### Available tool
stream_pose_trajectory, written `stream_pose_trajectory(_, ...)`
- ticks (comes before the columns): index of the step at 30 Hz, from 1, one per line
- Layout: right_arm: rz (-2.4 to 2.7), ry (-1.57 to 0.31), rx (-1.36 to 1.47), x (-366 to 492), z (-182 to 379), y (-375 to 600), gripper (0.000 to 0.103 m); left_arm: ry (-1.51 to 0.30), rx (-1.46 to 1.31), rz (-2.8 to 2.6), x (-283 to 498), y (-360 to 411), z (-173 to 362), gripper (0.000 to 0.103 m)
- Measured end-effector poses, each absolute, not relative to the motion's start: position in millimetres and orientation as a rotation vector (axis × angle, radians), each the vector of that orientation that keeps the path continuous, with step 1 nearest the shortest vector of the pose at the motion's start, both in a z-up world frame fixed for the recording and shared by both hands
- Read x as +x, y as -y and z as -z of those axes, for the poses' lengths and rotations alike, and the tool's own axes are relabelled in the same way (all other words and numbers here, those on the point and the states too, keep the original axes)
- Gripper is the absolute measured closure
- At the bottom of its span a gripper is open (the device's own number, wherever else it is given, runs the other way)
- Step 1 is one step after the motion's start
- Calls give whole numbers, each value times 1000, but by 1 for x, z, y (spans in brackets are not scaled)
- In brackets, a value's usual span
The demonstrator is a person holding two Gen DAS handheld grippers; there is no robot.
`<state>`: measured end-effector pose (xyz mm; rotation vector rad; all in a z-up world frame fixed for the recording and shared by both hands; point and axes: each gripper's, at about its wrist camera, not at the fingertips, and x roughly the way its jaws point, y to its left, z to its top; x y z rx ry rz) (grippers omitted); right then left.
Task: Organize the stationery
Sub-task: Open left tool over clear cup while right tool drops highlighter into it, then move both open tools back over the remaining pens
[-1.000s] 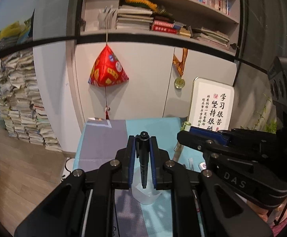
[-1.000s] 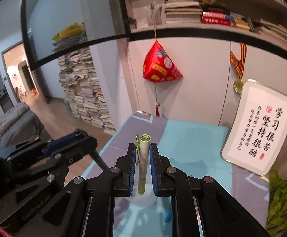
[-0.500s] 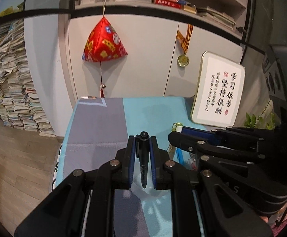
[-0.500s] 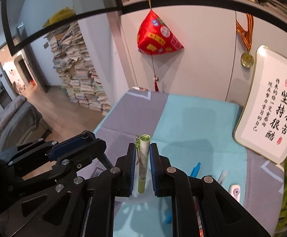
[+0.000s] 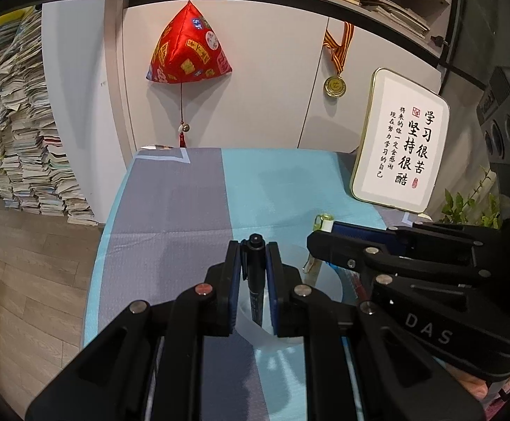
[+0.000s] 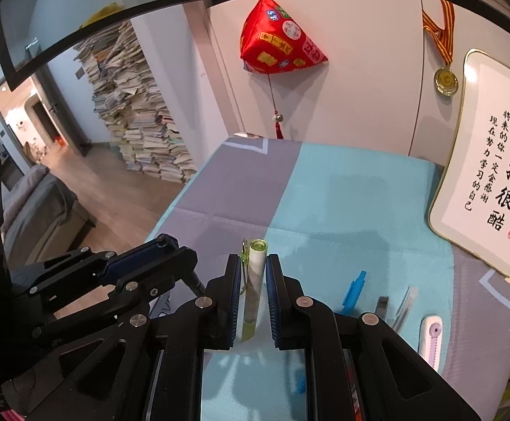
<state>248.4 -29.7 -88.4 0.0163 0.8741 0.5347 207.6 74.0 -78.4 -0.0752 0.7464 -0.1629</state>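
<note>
Both grippers I ran were clamped: left gripper [image 5: 255,263] on black marker [image 5: 256,280], right gripper [image 6: 253,280] on green pen [image 6: 254,287], above translucent cup [image 5: 290,315], bare tablecloth [image 6: 342,193] ahead

Left gripper [image 5: 255,273]: I see black matt plastic with small shiny metal screws and blue pads.
Black pen [image 5: 256,280]: smooth plastic, a bit shiny.
Green pen [image 6: 255,280]: I see smooth plastic with a thin metal clip.
Clear cup [image 5: 265,329]: cloudy see-through plastic.
Tablecloth [image 6: 342,196]: soft matt cloth, grey and blue.
Blue pen [image 6: 353,287]: I see glossy plastic.
Red pouch [image 5: 186,49]: shiny silky cloth.
Medal [image 5: 334,86]: shiny gold metal on a cloth ribbon.
Floor [image 5: 27,263]: I see smooth wood.
</note>
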Motion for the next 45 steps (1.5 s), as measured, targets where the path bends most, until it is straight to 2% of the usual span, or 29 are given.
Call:
stream_pose_trajectory(7, -543, -874, 26, 242, 86, 35, 88, -738, -70, 152, 203, -73, 73, 87)
stream_pose_trajectory(10, -536, -856, 30, 237, 79, 39, 88, -725, -73, 148, 199, -74, 67, 78)
stream_pose_trajectory(12, -534, -845, 37, 234, 74, 42, 88, -712, -82, 146, 194, -75, 62, 67)
stream_pose_trajectory(15, -535, -823, 51, 227, 65, 48, 88, -687, -86, 144, 187, -76, 54, 59)
stream_pose_trajectory(23, -492, -762, 31, 194, 51, 76, 88, -633, -77, 162, 160, -71, 36, 59)
stream_pose_trajectory(29, -396, -800, 15, 174, 74, 114, 88, -605, -25, 262, 129, -46, 36, 59)
stream_pose_trajectory(38, -305, -955, -11, 162, 140, 144, 88, -720, 63, 379, 116, 10, 88, 61)
stream_pose_trajectory(45, -434, -984, 65, 152, 159, 148, 87, -828, 106, 361, 145, 28, 131, 71)
